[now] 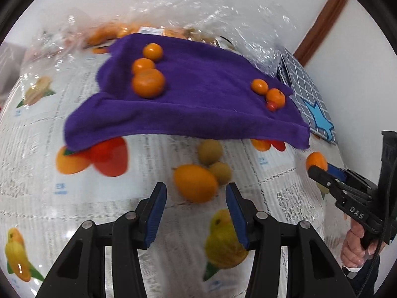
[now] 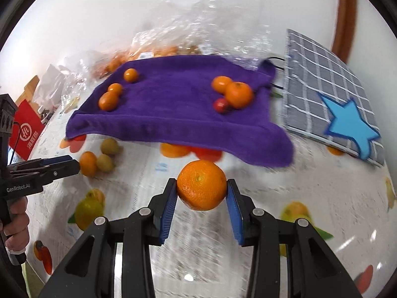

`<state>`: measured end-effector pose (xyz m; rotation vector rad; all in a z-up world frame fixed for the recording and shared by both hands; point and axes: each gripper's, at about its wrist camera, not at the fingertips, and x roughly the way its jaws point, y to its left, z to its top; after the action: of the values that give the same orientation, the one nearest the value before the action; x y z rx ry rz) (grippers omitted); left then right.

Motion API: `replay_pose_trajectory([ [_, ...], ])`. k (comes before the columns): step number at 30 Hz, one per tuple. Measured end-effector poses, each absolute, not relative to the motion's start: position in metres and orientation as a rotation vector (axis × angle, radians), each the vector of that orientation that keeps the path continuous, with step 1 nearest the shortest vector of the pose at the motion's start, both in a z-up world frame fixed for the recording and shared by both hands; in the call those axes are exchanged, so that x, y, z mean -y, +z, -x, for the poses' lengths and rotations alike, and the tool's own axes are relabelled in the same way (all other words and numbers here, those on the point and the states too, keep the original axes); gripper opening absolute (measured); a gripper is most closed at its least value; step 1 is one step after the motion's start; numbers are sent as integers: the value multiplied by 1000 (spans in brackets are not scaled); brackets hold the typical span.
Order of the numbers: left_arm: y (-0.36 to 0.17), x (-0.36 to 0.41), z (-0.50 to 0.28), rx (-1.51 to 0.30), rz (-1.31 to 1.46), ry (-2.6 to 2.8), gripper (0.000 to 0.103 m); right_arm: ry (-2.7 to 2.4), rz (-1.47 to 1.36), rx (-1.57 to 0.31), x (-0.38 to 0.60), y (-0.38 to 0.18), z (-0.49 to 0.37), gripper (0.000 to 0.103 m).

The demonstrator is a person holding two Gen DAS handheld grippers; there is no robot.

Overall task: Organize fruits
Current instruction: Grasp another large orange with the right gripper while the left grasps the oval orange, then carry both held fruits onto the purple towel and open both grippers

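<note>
A purple towel (image 1: 198,94) (image 2: 173,114) lies on the table with three oranges at its left (image 1: 148,82) (image 2: 108,100) and two oranges plus a small red fruit at its right (image 1: 275,97) (image 2: 238,94). My right gripper (image 2: 201,191) is shut on an orange (image 2: 201,185) held above the table, in front of the towel; it also shows in the left wrist view (image 1: 316,161). My left gripper (image 1: 196,193) is open just before a loose orange (image 1: 195,183) and two small green-brown fruits (image 1: 210,151) on the tablecloth.
A grey checked cloth with a blue star (image 2: 330,104) (image 1: 307,94) lies right of the towel. Clear plastic bags of fruit (image 2: 158,49) (image 1: 119,32) sit behind it. A red package (image 2: 26,129) stands at the left. The tablecloth (image 2: 322,198) has printed fruit pictures.
</note>
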<state>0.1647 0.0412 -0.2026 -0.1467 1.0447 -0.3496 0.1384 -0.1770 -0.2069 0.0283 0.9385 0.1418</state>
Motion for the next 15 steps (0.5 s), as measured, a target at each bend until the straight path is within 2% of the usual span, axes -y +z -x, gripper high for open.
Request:
replay_pose_trajectory([
  [6,-212,-41,-172,-1062,180,-284,46,115,-34,-940,195,-210,-132,39],
  [8,-211,-44,-174,-1065,211,-299,39,117,-37,-942,197,-211,-133,39],
  [15,-208,-40,-173,-1062,165,-276,38,139,-56,-949,194,-214,-135,39],
])
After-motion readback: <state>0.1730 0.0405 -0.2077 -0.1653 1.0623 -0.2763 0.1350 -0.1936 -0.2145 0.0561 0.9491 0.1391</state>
